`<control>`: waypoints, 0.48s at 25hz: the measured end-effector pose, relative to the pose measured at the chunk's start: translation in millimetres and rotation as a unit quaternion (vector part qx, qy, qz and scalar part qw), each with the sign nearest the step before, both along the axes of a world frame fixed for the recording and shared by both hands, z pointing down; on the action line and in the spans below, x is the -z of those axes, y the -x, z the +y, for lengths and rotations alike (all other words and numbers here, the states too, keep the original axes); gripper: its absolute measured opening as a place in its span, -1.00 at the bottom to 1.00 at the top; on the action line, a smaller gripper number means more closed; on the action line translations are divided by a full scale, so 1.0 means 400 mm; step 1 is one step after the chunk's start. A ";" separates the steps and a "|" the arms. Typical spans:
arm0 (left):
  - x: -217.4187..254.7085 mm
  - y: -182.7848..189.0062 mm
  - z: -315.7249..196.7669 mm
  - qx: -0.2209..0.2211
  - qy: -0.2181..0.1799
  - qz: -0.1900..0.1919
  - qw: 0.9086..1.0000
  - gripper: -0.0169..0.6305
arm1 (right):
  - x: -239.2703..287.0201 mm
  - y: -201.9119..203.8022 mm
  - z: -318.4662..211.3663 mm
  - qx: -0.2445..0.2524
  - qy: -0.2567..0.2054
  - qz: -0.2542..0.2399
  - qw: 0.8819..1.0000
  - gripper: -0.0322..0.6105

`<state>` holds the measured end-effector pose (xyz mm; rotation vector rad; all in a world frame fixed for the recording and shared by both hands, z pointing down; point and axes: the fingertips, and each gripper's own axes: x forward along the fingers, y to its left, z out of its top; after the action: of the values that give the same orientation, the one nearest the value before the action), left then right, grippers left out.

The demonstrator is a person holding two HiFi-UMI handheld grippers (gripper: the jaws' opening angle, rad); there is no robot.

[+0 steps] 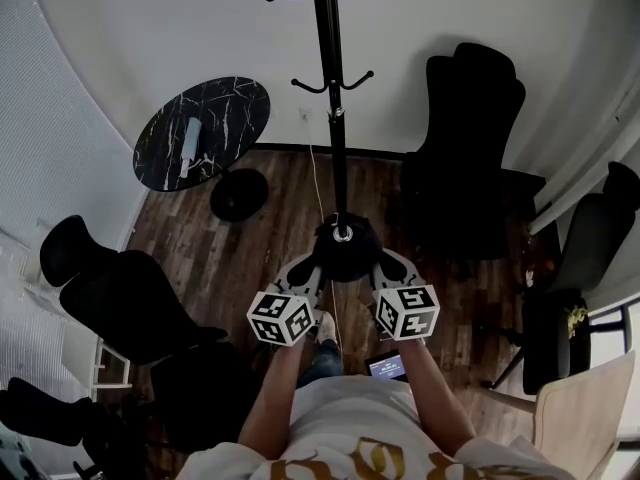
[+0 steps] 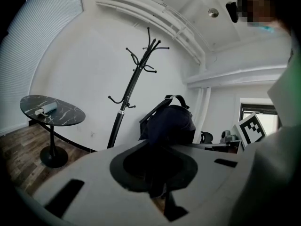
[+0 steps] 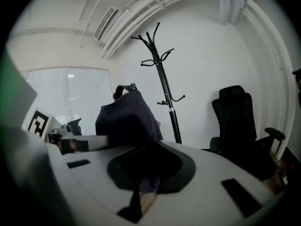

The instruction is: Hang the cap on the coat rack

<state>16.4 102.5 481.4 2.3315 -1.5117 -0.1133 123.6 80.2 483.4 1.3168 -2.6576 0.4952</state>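
Observation:
A dark navy cap [image 1: 345, 251] hangs between my two grippers, low in front of the coat rack's pole. The black coat rack [image 1: 331, 98] stands straight ahead with curved hooks at two heights. My left gripper [image 1: 318, 260] is shut on the cap's left edge, my right gripper [image 1: 380, 260] on its right edge. In the left gripper view the cap [image 2: 169, 121] bulges above the jaws of the gripper [image 2: 157, 192], with the coat rack [image 2: 134, 86] behind. In the right gripper view cap cloth [image 3: 128, 119] is pinched in the gripper [image 3: 146, 189], the rack [image 3: 163, 81] beyond.
A round black marble table [image 1: 203, 131] with a small pale object stands left of the rack. Black office chairs sit at the right [image 1: 470, 158] and the left [image 1: 110, 288]. A lit screen [image 1: 388, 366] lies on the wood floor by the person's legs.

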 end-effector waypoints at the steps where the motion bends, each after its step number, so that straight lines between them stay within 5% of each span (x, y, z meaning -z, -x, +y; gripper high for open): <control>1: -0.005 0.003 -0.024 -0.002 0.002 0.002 1.000 -0.86 | -0.004 0.003 -0.022 -0.002 0.001 0.002 1.000 -0.82; 12: -0.003 0.114 -0.319 -0.034 0.003 0.018 0.999 -0.86 | 0.008 0.108 -0.308 -0.034 -0.001 0.008 0.999 -0.82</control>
<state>-29.1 -25.0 482.4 2.3605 -1.4132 -0.1336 80.4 -42.8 480.0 1.4084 -2.6095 0.4892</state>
